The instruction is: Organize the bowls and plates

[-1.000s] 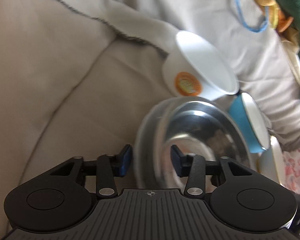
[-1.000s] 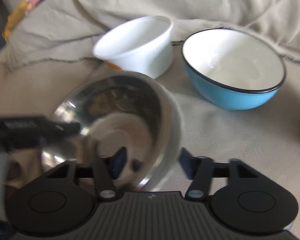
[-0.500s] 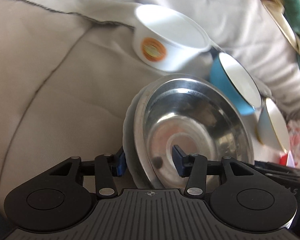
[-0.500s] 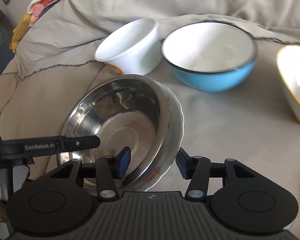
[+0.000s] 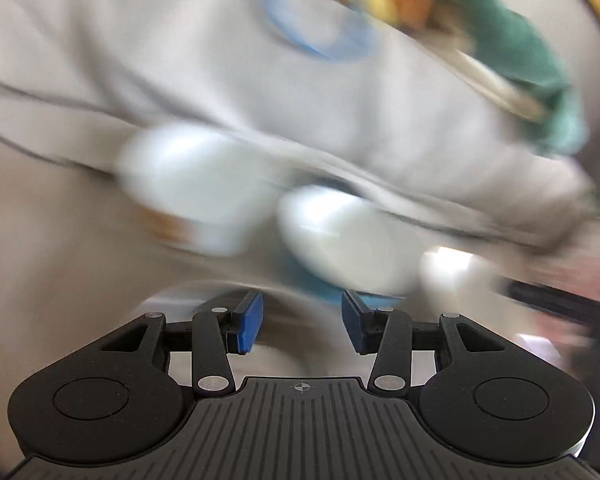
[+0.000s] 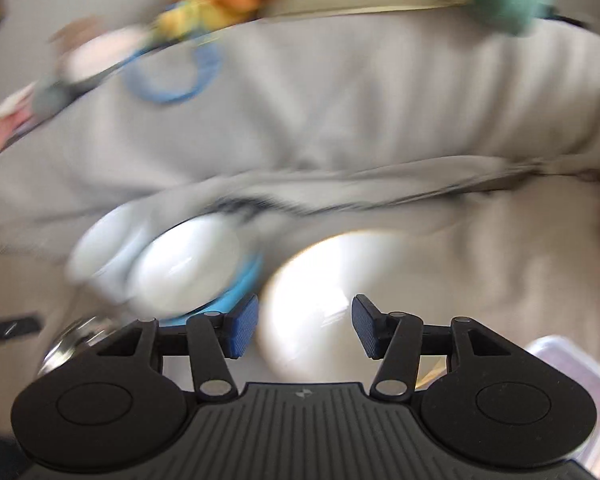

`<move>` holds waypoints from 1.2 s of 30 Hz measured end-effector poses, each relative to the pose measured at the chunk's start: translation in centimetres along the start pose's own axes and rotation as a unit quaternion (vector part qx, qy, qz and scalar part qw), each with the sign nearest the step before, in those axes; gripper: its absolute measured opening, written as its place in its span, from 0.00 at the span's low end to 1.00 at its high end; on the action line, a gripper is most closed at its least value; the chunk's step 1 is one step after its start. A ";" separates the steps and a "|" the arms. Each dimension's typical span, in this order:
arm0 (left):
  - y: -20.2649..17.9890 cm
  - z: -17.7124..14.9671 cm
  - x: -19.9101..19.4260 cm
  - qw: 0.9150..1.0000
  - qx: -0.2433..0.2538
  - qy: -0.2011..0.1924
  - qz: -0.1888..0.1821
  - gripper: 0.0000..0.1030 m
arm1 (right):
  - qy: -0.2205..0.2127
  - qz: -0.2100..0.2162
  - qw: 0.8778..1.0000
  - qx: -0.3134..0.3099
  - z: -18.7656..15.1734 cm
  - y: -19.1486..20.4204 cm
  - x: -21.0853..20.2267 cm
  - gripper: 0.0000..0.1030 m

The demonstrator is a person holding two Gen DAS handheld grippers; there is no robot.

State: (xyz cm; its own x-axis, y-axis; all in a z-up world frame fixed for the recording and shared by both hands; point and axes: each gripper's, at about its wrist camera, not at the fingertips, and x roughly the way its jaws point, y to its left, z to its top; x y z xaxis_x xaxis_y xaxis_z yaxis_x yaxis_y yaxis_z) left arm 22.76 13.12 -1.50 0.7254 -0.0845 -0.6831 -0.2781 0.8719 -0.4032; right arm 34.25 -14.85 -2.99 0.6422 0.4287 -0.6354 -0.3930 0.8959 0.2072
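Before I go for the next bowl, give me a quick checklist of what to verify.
1. Left gripper empty: ok. Its fingers are closing with nothing between them.
2. Right gripper empty: ok. It is open, and the cream bowl lies beyond its fingers, ungripped.
3. Steel bowl clear of both grippers: ok. It is at the lower left of the right view.
4. Blue bowl and white tub apart: cannot tell because of blur.
5. Views sharp enough to aim: not ok. Both are motion-blurred.
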 end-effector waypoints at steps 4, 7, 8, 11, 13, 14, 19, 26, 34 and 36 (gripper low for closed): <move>-4.9 -0.7 7.8 0.996 -0.005 0.071 -0.059 0.47 | 0.030 -0.039 0.996 0.075 1.0 -5.2 3.9 0.53; -7.1 -1.6 12.1 0.994 -0.003 0.103 -0.041 0.48 | 0.058 -0.042 0.994 0.084 1.0 -6.4 5.8 0.53; -7.5 -1.9 13.1 0.993 -0.009 0.111 -0.046 0.46 | 0.063 -0.036 0.993 0.089 0.8 -6.6 6.2 0.53; -8.4 -2.8 14.8 0.991 -0.009 0.120 -0.060 0.40 | 0.084 -0.009 0.992 0.096 0.1 -6.8 7.3 0.49; -8.9 -3.4 14.8 0.991 0.005 0.121 -0.059 0.31 | 0.088 -0.001 0.992 0.086 -0.4 -6.4 7.1 0.47; -9.3 -3.8 14.7 0.991 0.012 0.120 -0.052 0.30 | 0.083 0.000 0.994 0.075 -0.6 -5.9 6.7 0.47; -8.0 -5.4 11.8 0.989 0.020 0.129 -0.073 0.31 | 0.075 0.011 0.996 0.053 -2.1 -4.0 4.4 0.48; -5.2 -9.0 5.5 0.991 0.025 0.111 -0.072 0.31 | 0.109 0.065 0.992 0.028 -6.4 -1.1 1.5 0.48; -2.7 -8.1 5.7 0.993 -0.008 0.102 -0.052 0.24 | 0.116 0.085 0.989 0.017 -7.1 0.3 0.3 0.48; -3.2 -7.4 6.5 0.995 0.004 0.093 -0.029 0.24 | 0.113 0.070 0.991 0.031 -6.2 0.0 1.0 0.48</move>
State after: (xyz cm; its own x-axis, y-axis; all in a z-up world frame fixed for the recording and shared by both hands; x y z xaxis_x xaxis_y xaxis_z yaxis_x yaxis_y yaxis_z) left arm 23.70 6.23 -9.16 0.6102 -0.2226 -0.7603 -0.2338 0.8664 -0.4413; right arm 30.83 -15.16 -8.25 0.4180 0.5190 -0.7456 -0.4228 0.8376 0.3460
